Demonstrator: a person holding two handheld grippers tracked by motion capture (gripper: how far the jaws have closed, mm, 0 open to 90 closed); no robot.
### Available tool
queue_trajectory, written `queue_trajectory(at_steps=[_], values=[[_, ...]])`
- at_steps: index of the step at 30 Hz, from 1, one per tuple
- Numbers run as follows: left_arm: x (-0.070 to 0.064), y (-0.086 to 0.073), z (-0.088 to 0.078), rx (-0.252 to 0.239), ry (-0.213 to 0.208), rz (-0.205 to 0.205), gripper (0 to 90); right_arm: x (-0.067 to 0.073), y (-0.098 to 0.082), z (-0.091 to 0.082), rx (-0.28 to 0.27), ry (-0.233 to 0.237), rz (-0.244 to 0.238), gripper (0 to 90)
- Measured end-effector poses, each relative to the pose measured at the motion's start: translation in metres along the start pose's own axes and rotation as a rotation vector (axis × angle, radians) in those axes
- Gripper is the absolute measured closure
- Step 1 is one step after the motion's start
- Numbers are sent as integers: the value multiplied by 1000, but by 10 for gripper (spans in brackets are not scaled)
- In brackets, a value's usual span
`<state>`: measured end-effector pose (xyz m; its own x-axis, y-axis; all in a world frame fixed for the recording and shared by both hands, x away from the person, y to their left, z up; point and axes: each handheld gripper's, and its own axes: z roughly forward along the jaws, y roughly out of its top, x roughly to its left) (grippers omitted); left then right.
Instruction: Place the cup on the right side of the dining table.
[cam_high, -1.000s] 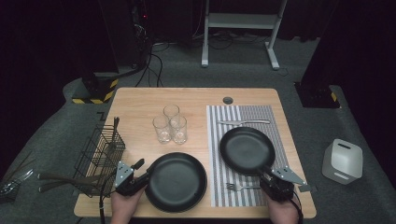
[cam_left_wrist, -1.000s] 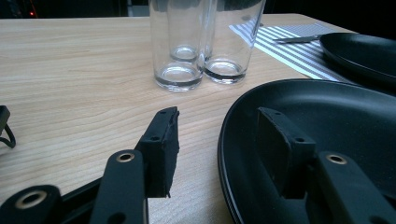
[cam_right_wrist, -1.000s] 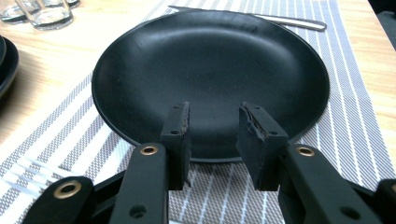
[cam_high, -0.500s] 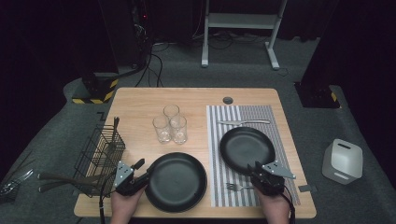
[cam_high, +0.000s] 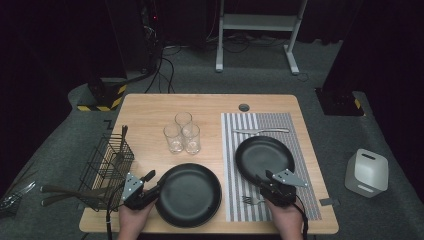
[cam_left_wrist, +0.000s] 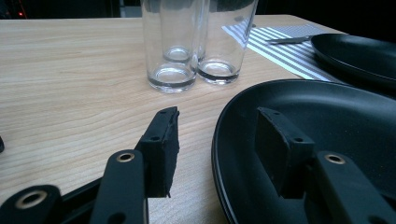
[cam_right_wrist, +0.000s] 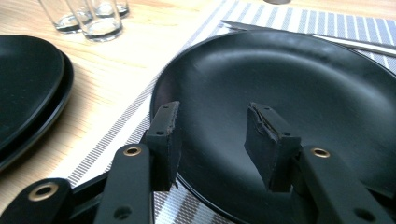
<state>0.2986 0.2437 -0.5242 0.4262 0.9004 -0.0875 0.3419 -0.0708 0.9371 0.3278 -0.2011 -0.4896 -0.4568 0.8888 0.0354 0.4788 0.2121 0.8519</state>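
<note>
Your left gripper (cam_high: 150, 181) sits at the near left edge of the light wooden tabletop (cam_high: 150, 112), its jaws standing apart astride the left rim of the round black plate (cam_high: 189, 194) that lies on the bare wood. In the left gripper view one jaw is over the wood outside the rim and the other over the plate's inner surface, and neither pad presses on it. A second dark rim shows under this plate in the right gripper view, so it seems to rest on another plate.

Your right gripper (cam_high: 264, 178) is at the near rim of the second round black plate (cam_high: 264, 157), which lies on the grey-and-white striped placemat (cam_high: 280, 122). Its jaws have just been opening; the rim runs between them with a gap to each pad, so nothing is gripped.

A silver fork (cam_high: 248, 200) lies on the placemat just left of that gripper, and a silver knife (cam_high: 261, 130) lies beyond the plate. Three clear drinking glasses (cam_high: 182, 132) stand clustered mid-tabletop, and a black wire basket (cam_high: 106, 164) stands at the left edge.
</note>
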Motion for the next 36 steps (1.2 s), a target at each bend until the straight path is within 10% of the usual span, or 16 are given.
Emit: queue_trajectory(at_steps=[36], values=[[-1,2,4,20,-15,15,493,53,50,30,2,77,-98,398]])
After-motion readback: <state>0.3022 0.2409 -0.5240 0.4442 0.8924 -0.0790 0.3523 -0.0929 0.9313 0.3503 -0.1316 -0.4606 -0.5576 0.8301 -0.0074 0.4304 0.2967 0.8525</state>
